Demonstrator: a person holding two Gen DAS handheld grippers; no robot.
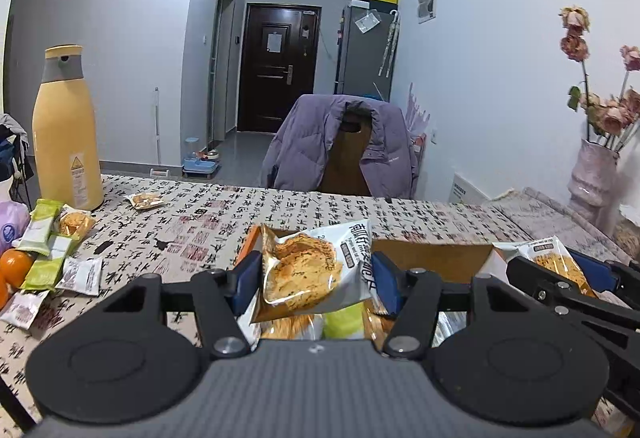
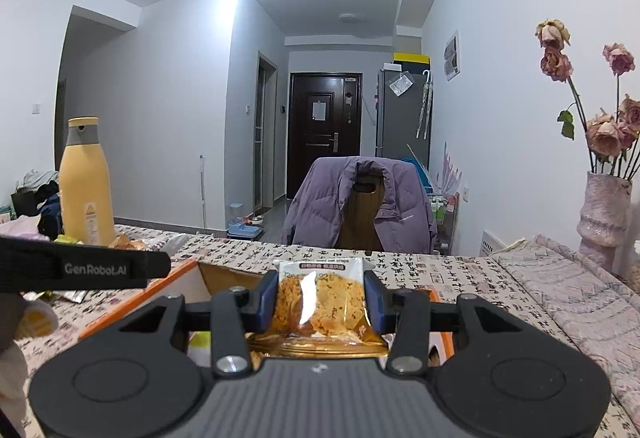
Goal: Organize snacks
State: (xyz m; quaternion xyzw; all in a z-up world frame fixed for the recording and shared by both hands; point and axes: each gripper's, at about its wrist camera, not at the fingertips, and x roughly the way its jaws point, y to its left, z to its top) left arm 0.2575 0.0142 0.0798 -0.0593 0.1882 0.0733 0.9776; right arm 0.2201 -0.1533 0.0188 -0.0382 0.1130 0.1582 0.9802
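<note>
On the black strap [image 2: 80, 270] crossing left of my right tongs [image 2: 320, 302] I read "GenRobot.AI" in pale letters. The snack packet [image 2: 320, 302] pinched in those tongs carried a small line ending "oat crisps" along its top edge; its other print was too small to read. The cloth on the surface [image 2: 460, 274] behind that packet bore black brush characters.

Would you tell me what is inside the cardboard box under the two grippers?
Inside the cardboard box, snack packets show below the left gripper: golden crisp packs and a green packet. The grippers and their held packets hide the rest.

White walls [image 1: 132, 38]; dark door [image 1: 278, 70]
</note>
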